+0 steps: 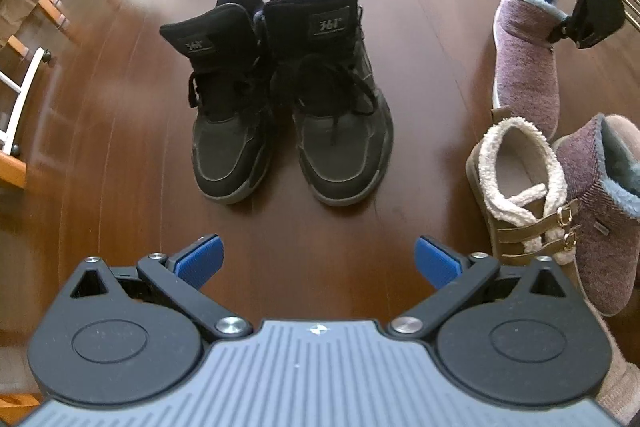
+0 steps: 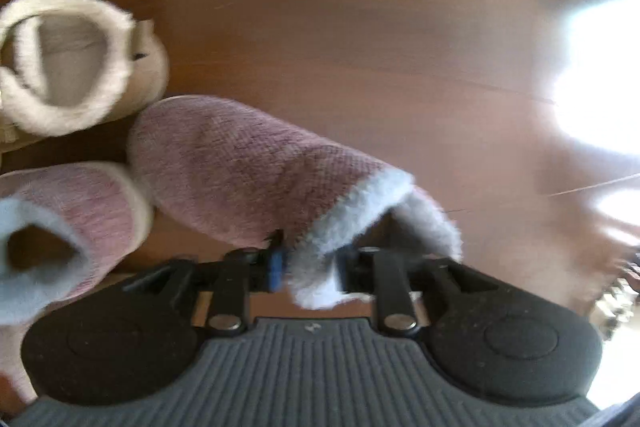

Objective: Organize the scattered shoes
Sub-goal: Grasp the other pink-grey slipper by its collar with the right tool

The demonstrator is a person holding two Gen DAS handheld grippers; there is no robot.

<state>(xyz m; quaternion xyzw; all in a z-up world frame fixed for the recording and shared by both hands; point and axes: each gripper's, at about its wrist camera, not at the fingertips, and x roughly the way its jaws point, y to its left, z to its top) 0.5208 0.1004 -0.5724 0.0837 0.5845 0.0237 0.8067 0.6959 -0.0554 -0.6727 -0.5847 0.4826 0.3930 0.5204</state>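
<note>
With the right claw [image 2: 308, 265] clamped on the purple slipper's [image 2: 248, 163] fleece cuff and the left claw [image 1: 319, 261] apart, we should set it beside its mate [image 2: 76, 219].

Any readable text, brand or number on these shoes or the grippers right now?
Left black sneaker tongue patch: pale marks, too blurred to read.
Right black sneaker tongue patch: looks like "361", not certain.
Purple slippers, cream-lined shoe: no text visible.
Right wrist view: nothing readable.

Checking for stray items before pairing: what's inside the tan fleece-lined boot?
The tan boot shows only white fleece lining and a pale insole at the heel; the toe end is covered by its upper.
</note>
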